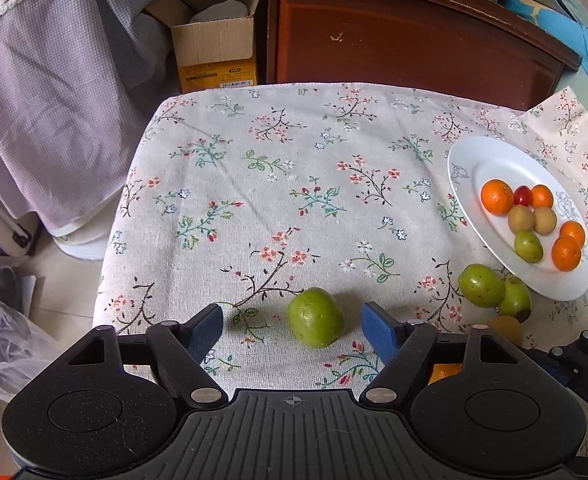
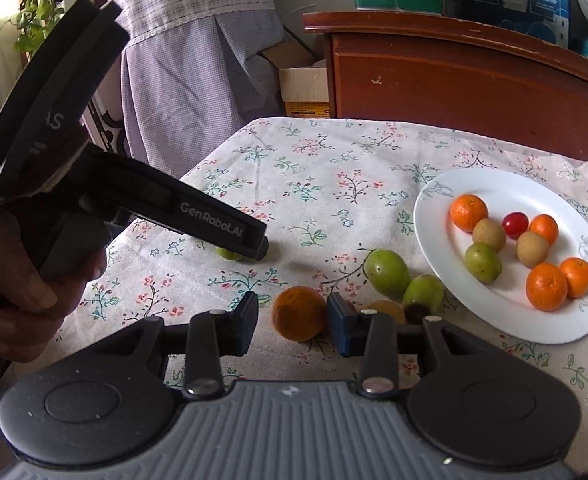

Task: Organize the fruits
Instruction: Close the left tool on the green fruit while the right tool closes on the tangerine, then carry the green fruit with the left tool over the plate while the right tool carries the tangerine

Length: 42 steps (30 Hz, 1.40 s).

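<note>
Home room: floral tablecloth (image 1: 278,168), wooden cabinet (image 1: 393,36), cardboard box (image 1: 214,52), draped checked fabric (image 1: 54,92).

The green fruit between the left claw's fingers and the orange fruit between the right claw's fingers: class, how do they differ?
The green fruit is bright green; the orange fruit is dull orange with brownish shading. The left claw stands wide around the green fruit, with clear gaps either side; the right claw sits close around the orange fruit. Both rest on the floral tablecloth, outside the white plate.
</note>
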Available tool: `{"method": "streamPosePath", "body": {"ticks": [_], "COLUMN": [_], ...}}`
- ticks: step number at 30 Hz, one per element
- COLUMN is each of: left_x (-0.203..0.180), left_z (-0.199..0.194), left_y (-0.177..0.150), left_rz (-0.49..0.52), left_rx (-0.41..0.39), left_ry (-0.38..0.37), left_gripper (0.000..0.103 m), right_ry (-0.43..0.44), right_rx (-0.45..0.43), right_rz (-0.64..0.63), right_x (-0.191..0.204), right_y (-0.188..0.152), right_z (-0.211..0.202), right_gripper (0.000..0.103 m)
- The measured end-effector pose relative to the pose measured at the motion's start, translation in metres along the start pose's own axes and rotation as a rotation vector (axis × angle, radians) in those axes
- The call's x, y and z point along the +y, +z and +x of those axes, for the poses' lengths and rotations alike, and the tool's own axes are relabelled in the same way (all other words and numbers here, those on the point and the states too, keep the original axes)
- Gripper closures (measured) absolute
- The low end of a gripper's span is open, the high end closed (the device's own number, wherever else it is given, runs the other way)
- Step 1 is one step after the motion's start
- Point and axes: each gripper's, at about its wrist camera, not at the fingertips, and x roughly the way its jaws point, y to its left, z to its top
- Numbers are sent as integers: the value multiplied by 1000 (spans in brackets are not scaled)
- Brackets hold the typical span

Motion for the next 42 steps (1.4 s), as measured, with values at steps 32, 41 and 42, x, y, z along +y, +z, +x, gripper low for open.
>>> {"method": "streamPosePath", "body": {"ticks": [32,41,42], "left_x": [-2,-9,-9], "left_z": [-15,-4,-3], "left_y": [-1,-4,-5], "left_rz": [17,45,50], "left_rx": [-62,-39,-42], "left_ry": [-100,-100,-93], "left_gripper": [74,62,64], "right_ry": [-34,-13,-11], "right_rx": [-19,-21,-22], "right_rz": [233,318,330], "right_x": [-40,-52,-54], "right_y": [13,16,16], "right_z": [-13,-16,-16], "right_gripper": [73,73,73]}}
